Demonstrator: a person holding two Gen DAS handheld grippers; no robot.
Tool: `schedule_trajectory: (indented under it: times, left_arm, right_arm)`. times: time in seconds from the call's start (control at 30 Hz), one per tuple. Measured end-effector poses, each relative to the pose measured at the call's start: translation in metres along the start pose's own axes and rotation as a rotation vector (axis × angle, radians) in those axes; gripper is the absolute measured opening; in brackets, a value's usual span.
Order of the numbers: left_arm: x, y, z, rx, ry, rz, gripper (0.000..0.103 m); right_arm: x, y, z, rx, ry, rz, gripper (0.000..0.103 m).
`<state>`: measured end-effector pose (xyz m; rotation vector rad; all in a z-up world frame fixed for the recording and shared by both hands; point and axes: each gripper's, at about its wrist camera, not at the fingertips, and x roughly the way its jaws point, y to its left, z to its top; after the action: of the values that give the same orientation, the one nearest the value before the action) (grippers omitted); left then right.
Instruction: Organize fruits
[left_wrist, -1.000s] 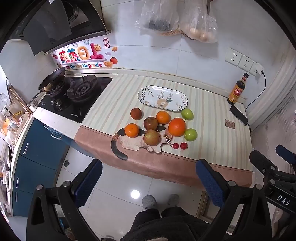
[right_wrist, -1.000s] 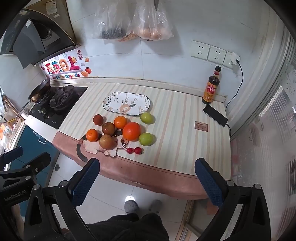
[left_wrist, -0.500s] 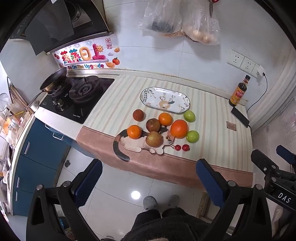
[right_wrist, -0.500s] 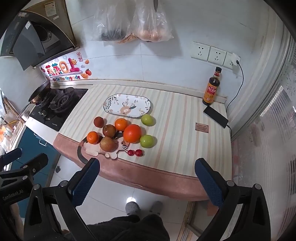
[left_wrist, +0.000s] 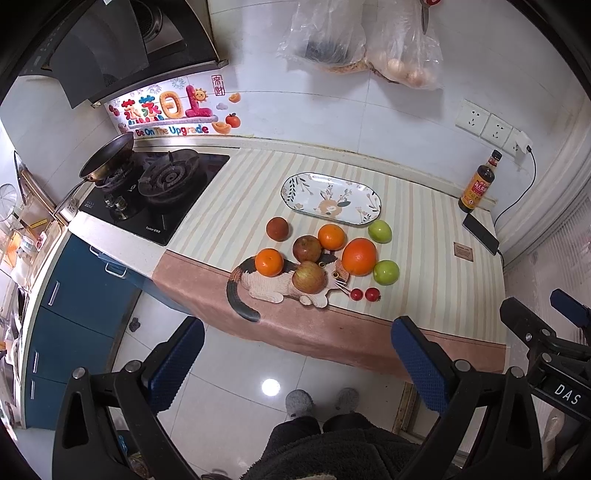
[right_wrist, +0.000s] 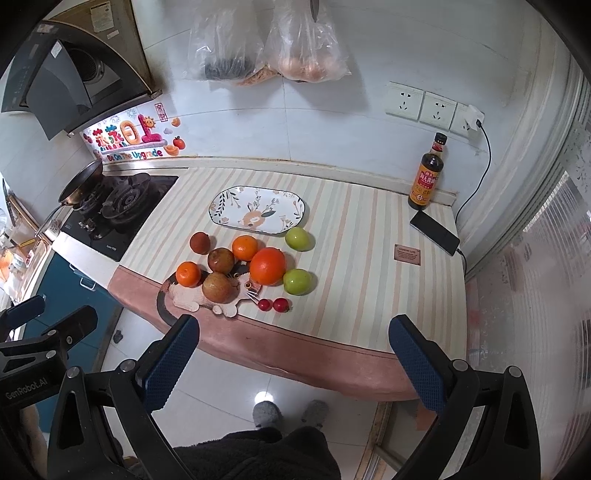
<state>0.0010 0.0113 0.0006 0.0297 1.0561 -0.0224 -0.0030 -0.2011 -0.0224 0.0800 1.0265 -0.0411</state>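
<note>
The surface (left_wrist: 424, 229), draped in a striped cloth with a plain pink border, fills the middle of both views and sits a little nearer and larger than it did a second ago, so both tools seem to be drifting in toward the fruit without anything on the cloth having shifted. To its left the gas stove (left_wrist: 155, 192) carries a dark pan (left_wrist: 107, 157). The oval patterned plate (left_wrist: 330, 199) lies bare toward the back of the cloth, and it looks like the natural place for the fruit to go. The left tool (left_wrist: 297, 363) hangs over the floor short of the cloth's front edge, fingers spread wide with nothing between them; the right tool (right_wrist: 293, 362) does the same, equally spread and empty. The cat-shaped mat (left_wrist: 284, 284) lies at the front under part of the cluster. Among the fruit, the big orange (left_wrist: 359, 256) is largest, touching a green apple (left_wrist: 386, 272); a second green apple (left_wrist: 379, 231) sits just beside the plate's near rim. Two reddish apples (left_wrist: 309, 277) and two smaller oranges (left_wrist: 331, 237) crowd together, a dark brown fruit (left_wrist: 277, 229) stands slightly apart at the left, and two tiny red fruits (left_wrist: 364, 294) lie side by side at the front. Nothing has been lifted yet, so I judge the sorting barely begun, with the approach as the step in hand.
</note>
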Motion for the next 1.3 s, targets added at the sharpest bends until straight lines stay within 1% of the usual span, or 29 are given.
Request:
schedule_trajectory:
  times: [0.63, 1.3]
  left_arm:
    - [0.006, 0.011, -0.004, -0.006, 0.000, 0.000, 0.103]
    - [0.004, 0.010, -0.003, -0.005, -0.002, 0.002, 0.103]
  right_arm:
    - [0.003, 0.005, -0.001, 0.001, 0.002, 0.008, 0.103]
    - [0.002, 0.007, -0.003, 0.004, 0.003, 0.012, 0.103]
